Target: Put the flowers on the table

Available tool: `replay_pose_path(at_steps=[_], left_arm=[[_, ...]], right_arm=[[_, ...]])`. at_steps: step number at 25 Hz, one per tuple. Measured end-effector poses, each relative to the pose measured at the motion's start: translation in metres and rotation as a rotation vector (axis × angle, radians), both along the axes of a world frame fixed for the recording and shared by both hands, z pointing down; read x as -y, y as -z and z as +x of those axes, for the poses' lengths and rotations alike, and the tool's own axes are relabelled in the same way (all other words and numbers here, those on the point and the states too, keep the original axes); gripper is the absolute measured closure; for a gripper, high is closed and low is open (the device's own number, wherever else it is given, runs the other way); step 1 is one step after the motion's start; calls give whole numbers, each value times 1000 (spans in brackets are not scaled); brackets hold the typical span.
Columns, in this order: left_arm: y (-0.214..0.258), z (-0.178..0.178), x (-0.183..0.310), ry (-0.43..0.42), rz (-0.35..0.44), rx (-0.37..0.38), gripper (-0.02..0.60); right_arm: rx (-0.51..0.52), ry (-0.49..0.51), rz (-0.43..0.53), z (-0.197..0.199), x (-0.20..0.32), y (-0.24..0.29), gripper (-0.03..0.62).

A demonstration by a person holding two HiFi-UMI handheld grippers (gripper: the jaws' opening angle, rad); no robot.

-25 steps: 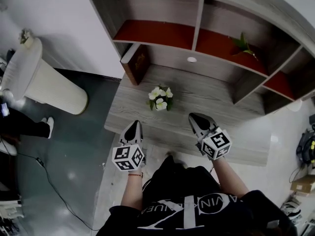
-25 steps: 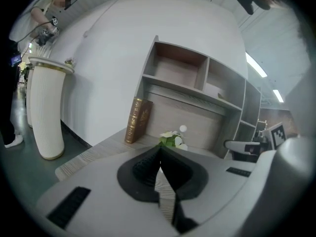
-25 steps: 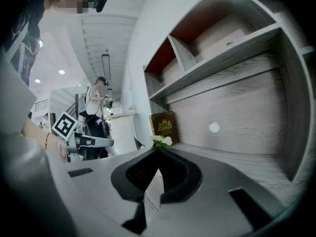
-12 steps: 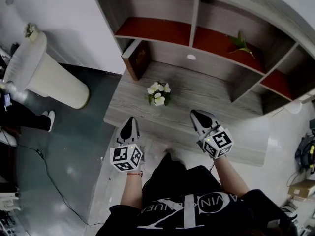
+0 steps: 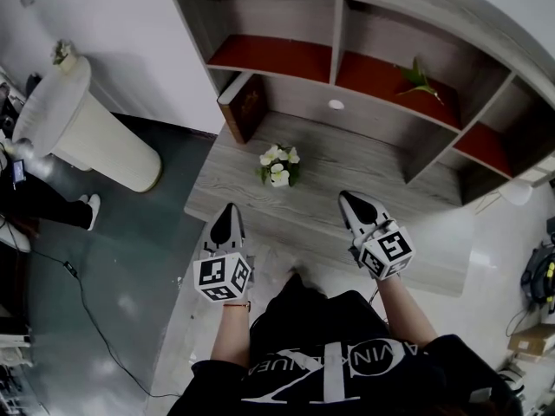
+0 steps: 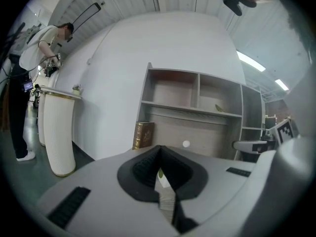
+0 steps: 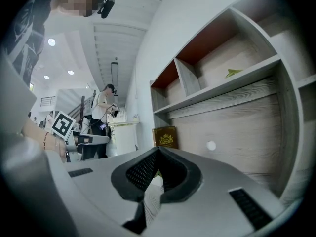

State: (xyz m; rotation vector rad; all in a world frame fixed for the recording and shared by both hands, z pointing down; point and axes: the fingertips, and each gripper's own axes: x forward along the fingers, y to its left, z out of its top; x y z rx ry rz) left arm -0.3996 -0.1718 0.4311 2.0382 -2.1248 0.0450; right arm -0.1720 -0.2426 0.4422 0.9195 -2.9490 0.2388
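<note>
A small bunch of white flowers with green leaves (image 5: 279,165) stands on the grey wooden table (image 5: 364,180), left of its middle. My left gripper (image 5: 228,209) hovers at the table's front edge, just short of the flowers and a little left of them, shut with nothing held. My right gripper (image 5: 346,197) is over the front edge to the flowers' right, also shut and empty. In the left gripper view the jaws (image 6: 159,150) meet, and a sliver of the flowers (image 6: 161,175) shows beyond them. The right gripper (image 7: 157,151) view shows its jaws closed too.
A brown book (image 5: 245,102) leans at the table's back left. Above the table a shelf unit (image 5: 340,33) has red-floored compartments; one holds a green leafy sprig (image 5: 418,78). A white ribbed pedestal (image 5: 87,133) stands on the floor at left, beside a person (image 5: 35,202) and a cable (image 5: 87,310).
Both grippers stay shut near the table's front edge, nearly unmoved. The head view has shifted slightly. The flowers have not moved.
</note>
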Motion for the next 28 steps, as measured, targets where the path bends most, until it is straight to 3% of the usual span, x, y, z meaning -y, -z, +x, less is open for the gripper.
replay_pose_path(at_steps=[9,28], left_arm=[[17,0,5,9,41,33,578],[24,-4,15,18,52,49,578]], right_arm=[[20,5,23,-1,5,9,585],[24,-1,27,-3,14,12,585]])
